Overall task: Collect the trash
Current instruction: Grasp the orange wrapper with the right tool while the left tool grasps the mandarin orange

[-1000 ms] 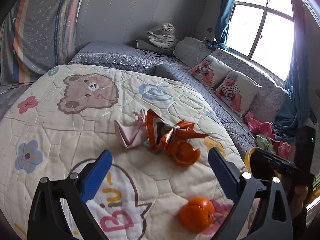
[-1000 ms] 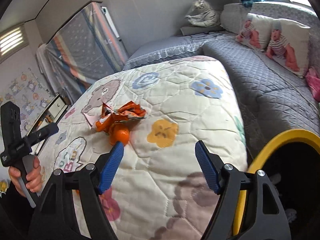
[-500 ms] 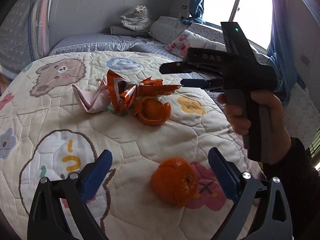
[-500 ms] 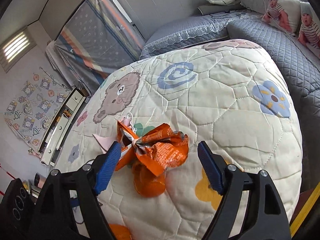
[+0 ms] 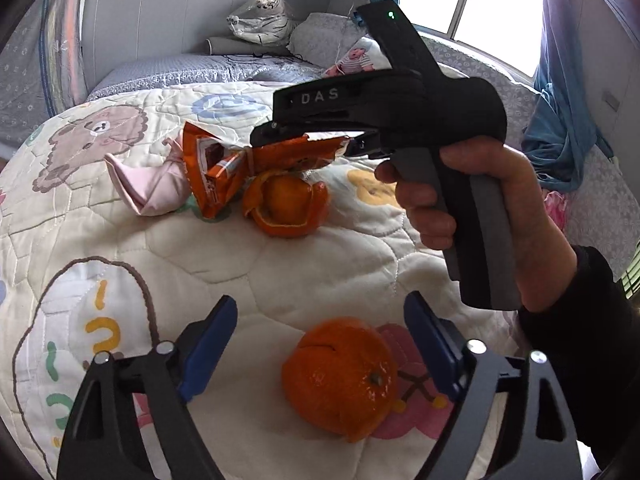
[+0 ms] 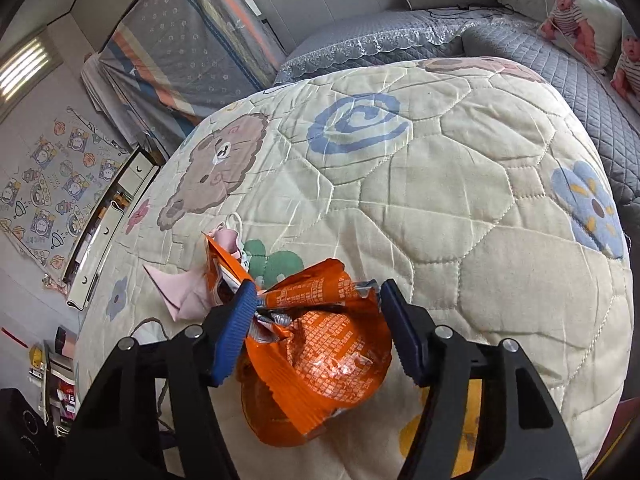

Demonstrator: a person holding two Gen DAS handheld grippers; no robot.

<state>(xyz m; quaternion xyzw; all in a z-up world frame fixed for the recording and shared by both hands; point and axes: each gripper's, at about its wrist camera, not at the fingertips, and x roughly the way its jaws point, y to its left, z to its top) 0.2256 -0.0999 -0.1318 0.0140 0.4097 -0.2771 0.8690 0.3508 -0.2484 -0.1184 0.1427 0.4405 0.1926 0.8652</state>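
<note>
My right gripper [image 6: 316, 322] straddles the orange snack wrapper [image 6: 320, 344] on the quilt [image 6: 460, 208]; its jaws have just been closing, the left pad touching foil, the other just clear, so not yet clamped. The wrapper hides what lies under it there. My left view shows one open orange peel [image 5: 286, 208] beneath it and one pink face mask [image 5: 150, 186] touching it. My left gripper [image 5: 320, 344], jaws also just narrowing, stands released around one closed-up peel [image 5: 340, 376], whose inside I cannot see.
</note>
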